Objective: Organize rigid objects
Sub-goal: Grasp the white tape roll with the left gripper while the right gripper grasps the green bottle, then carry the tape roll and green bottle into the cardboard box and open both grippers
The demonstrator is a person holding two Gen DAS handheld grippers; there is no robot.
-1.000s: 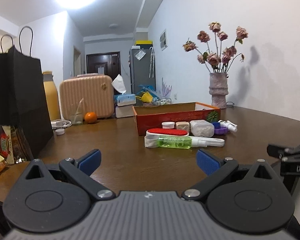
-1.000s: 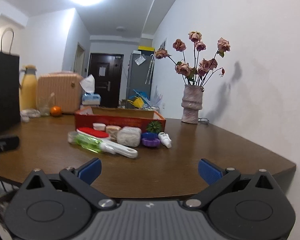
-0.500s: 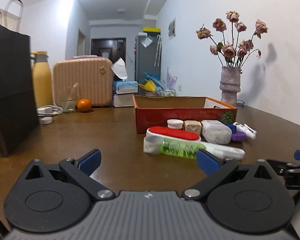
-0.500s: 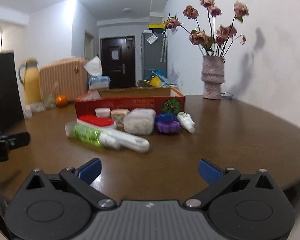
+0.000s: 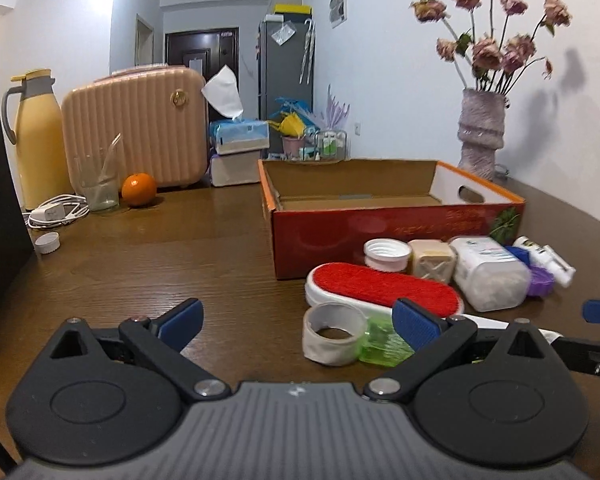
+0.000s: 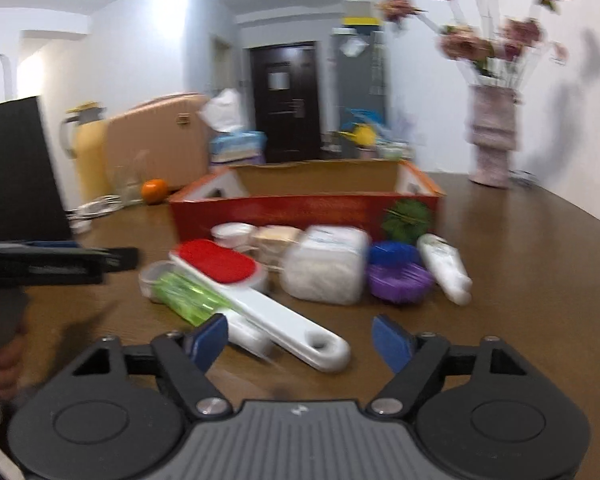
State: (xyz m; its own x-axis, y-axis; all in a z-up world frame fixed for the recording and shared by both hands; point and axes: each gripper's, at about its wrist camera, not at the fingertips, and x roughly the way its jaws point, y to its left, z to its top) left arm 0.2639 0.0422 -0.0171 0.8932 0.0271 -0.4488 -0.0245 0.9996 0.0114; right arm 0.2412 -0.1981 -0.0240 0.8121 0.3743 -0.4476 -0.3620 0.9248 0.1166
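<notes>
Both tools were empty as we came up to the clutter. Our left tool [image 5: 296, 320] stood released, jaws wide, with nothing between them, aimed at the bare dark wooden tabletop [image 5: 180, 264] left of the pile. Our right tool [image 6: 300, 338] had its jaws closing, yet no pad touched anything; the handle end of the white lint brush with the red oval pad [image 6: 260, 296] lay just ahead of its gap.

Going left to right, the things to be organized sat in a tight row on the tabletop in front of the open red cardboard box [image 5: 396, 216], none of them inside it: the pale roll of tape [image 5: 334, 334], the clear green plastic bottle [image 6: 188, 296] lying beside the brush and touching it, the small white screw cap [image 5: 387, 254], the beige square container [image 5: 432, 258], the frosted white plastic tub [image 6: 326, 270], the blue and purple round lids [image 6: 398, 276], and the white tube [image 6: 444, 274] on the far right.

We judged the crowding to be the chief risk. A jaw closing too early could strike the brush handle rather than straddle it, and lifting the brush could drag or roll the green bottle, which is round and may run off across the tabletop. The tape roll, standing on its side near the left tool, might be knocked over by a careless sweep. With the right view blurred, we could also misjudge the approach, and the two tools, near each other, could collide.
</notes>
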